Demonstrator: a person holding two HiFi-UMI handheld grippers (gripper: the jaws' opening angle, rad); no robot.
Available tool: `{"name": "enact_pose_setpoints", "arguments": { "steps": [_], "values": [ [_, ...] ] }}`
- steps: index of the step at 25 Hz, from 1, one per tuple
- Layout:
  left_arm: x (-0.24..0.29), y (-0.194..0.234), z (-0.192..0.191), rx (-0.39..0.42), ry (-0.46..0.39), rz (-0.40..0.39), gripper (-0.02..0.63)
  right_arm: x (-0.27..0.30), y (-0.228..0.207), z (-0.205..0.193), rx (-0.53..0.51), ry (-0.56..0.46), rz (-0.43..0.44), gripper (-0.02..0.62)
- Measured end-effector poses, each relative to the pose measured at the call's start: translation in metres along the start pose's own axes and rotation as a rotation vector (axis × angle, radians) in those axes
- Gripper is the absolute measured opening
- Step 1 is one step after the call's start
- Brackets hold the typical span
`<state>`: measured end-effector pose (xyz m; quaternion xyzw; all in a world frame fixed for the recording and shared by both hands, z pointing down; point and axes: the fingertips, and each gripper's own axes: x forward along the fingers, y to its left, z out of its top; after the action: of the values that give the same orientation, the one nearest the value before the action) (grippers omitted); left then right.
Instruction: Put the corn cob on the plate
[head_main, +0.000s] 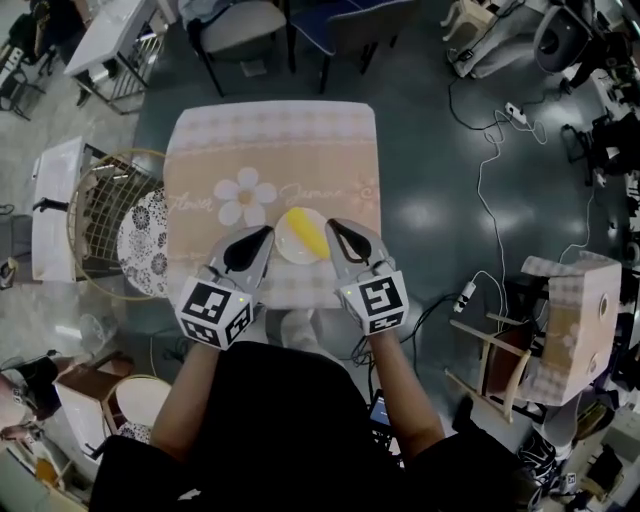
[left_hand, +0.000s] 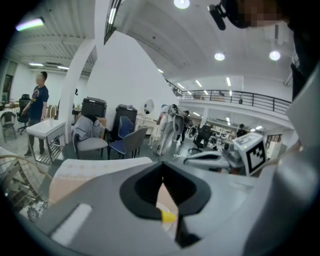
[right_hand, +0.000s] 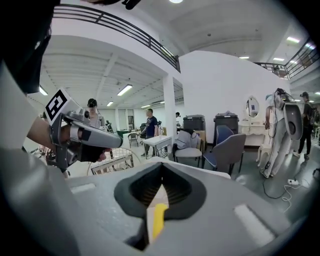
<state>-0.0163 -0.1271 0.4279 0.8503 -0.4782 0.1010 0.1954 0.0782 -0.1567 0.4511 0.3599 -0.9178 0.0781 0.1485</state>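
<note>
Head view: the corn cob (head_main: 303, 233) lies on the plate (head_main: 283, 252) near the front edge of the tabletop (head_main: 270, 140), its long axis slanting from far-left to near-right. The left hand-held gripper (head_main: 264, 236) and the right hand-held gripper (head_main: 334, 229) flank it, and the right looks a shade nearer.

Left gripper view: jaws together, nothing gripped. A yellow bit of the corn cob (left_hand: 168, 216) peeks out below them, slightly right.

Right gripper view: jaws together and empty, with the corn cob (right_hand: 158, 220) below, just left of centre. I'd call the placing done.
</note>
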Motion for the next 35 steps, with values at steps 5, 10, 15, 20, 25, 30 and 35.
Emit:
{"name": "enact_pose_setpoints", "arguments": {
  "steps": [5,10,15,20,25,30,35],
  "values": [
    [-0.012,-0.010,-0.004,0.011,-0.019,0.037,0.008,-0.012,0.005,0.012,-0.019,-0.051,0.023,0.003],
    [-0.022,-0.017,0.002,0.025,-0.049,0.059,0.008,-0.021,0.011,0.025,-0.050,-0.091,0.052,0.003],
    [-0.034,-0.017,0.007,0.056,-0.066,0.067,0.008,-0.024,0.018,0.035,-0.058,-0.106,0.058,0.003],
    [-0.047,-0.011,0.013,0.059,-0.094,0.065,0.008,-0.025,0.031,0.051,-0.060,-0.141,0.054,0.003],
    [-0.065,-0.017,0.026,0.105,-0.130,0.030,0.008,-0.035,0.051,0.068,-0.062,-0.177,0.035,0.003],
    [-0.089,-0.016,0.038,0.119,-0.165,-0.007,0.008,-0.042,0.079,0.082,-0.070,-0.194,0.007,0.003],
    [-0.116,-0.015,0.037,0.129,-0.189,-0.040,0.008,-0.048,0.111,0.088,-0.074,-0.209,-0.019,0.003]
  ]
}}
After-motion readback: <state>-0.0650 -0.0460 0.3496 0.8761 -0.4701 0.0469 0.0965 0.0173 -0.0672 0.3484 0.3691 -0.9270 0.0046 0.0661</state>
